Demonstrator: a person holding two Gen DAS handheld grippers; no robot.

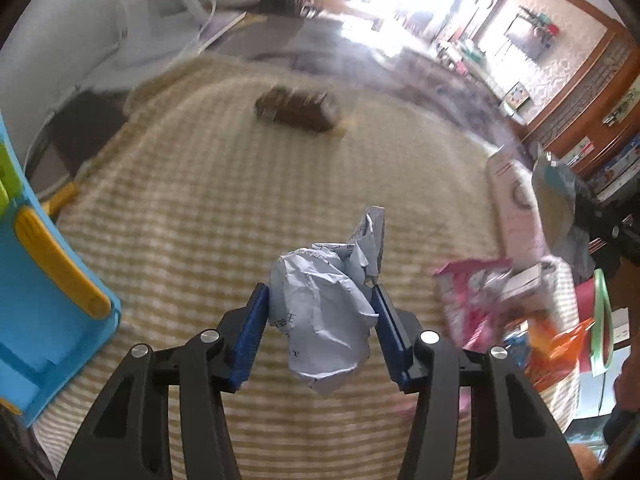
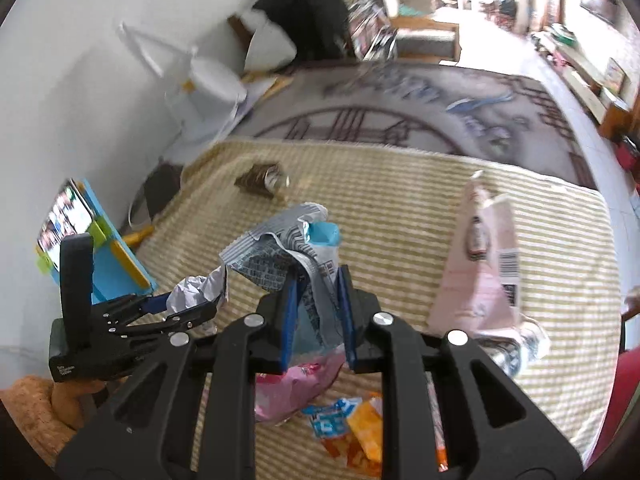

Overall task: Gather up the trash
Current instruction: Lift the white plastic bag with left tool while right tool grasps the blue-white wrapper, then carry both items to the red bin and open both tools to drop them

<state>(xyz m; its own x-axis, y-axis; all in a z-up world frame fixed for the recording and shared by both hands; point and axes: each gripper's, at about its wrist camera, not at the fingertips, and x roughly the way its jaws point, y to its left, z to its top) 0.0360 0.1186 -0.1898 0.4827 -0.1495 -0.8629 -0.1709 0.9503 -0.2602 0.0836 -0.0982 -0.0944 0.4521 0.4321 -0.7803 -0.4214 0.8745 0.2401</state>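
The left gripper is clamped on a crumpled paper ball above the striped mat. The right gripper pinches a torn wrapper. Beyond lie a pink bag and a brown packet.

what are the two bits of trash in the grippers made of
Crumpled ball in the left gripper: looks like matte white paper, with sharp creases and faint print. Wrapper in the right gripper: probably thin plastic film, glossy with a silvery crinkled inside.
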